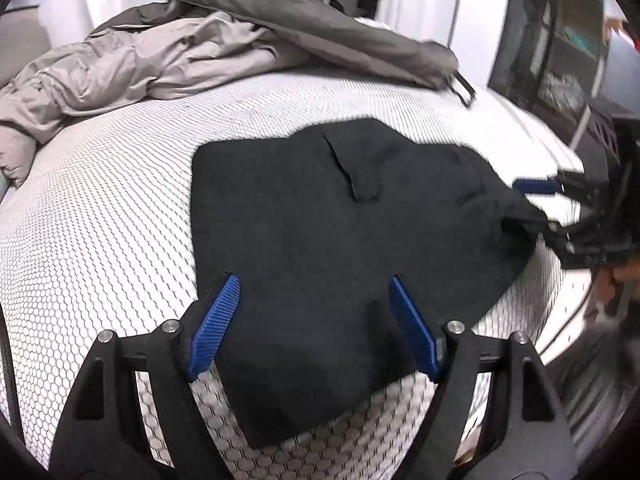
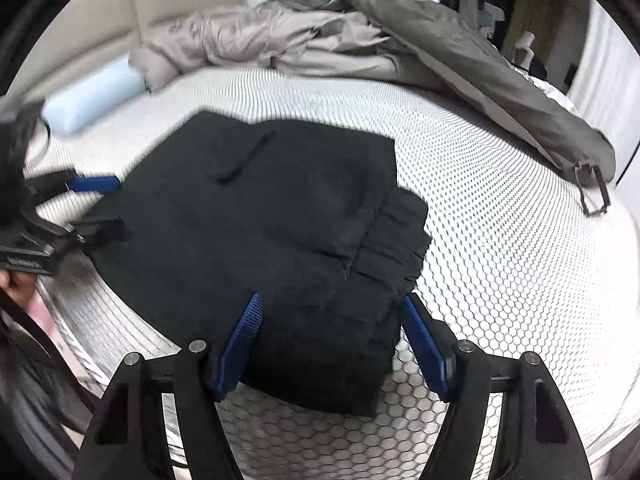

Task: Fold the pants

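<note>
Two grippers hovered over a bed covered in a white sheet with a small hexagon print. At the far left edge of the bed lay a pale blue pillow, and beside it a crumpled beige duvet ran along the far side. A grey-green garment lay draped across the duvet toward the far right corner, with a dark buckle at its end.

Nearer the front edge, the black pants lay folded into a flat, compact stack on the sheet. The left gripper stood over the stack's left part, its jaws open, the blue pads spread with cloth showing between them but not pinched. The right gripper stood over the right end of the stack, where the gathered waistband showed in layered ridges. Its jaws were also open, the pads on either side of the folded edge and not pressing on it. A hand showed behind it, blurred.
</note>
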`<state>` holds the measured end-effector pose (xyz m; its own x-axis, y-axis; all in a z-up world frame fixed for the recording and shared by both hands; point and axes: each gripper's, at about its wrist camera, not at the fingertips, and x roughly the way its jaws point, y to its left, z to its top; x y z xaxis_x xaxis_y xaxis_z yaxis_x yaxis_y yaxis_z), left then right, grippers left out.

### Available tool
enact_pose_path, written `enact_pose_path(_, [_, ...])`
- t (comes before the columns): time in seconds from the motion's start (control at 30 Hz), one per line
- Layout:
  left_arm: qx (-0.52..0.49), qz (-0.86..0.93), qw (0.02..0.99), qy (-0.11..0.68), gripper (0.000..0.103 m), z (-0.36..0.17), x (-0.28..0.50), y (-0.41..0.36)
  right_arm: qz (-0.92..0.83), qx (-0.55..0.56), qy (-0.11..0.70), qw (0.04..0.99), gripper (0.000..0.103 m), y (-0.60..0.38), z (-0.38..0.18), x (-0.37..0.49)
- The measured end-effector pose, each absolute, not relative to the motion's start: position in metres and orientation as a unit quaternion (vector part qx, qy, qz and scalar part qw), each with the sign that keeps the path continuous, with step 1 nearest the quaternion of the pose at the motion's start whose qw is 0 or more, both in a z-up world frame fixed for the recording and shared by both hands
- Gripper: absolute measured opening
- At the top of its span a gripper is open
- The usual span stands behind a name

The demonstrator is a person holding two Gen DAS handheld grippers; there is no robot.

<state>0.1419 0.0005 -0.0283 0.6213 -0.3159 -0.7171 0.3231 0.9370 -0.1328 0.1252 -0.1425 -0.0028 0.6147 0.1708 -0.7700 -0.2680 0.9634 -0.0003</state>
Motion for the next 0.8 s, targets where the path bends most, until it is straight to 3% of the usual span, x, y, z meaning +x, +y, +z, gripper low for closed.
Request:
enact_pose_path(0.07, [-0.010, -0.167, 0.902, 0.398, 0.075, -0.027, 0.152, 0.002, 0.131, -0.042, 0.414, 0.900, 0.079, -0.140, 0.005, 0.128])
enact_pose_path(0.27, [0.020, -0.152, 0.896, 0.417, 0.075, -0.043, 0.178, -0.014, 0.144, -0.086, 0.401, 0.900, 0.079, -0.085, 0.007, 0.180])
enact_pose_path(0.43, [0.029, -0.148, 0.895, 0.420, 0.075, -0.044, 0.173, -0.016, 0.103, -0.138, 0.415, 0.894, 0.079, -0.109, 0.008, 0.171])
enact_pose_path(0.63, [0.022, -0.143, 0.898, 0.414, 0.075, -0.038, 0.170, -0.020, 0.148, -0.076, 0.382, 0.909, 0.079, -0.120, 0.044, 0.153])
enact_pose_path(0.8, [0.031, -0.139, 0.897, 0.418, 0.075, -0.041, 0.174, -0.031, 0.191, -0.089, 0.425, 0.881, 0.080, -0.077, 0.009, 0.181])
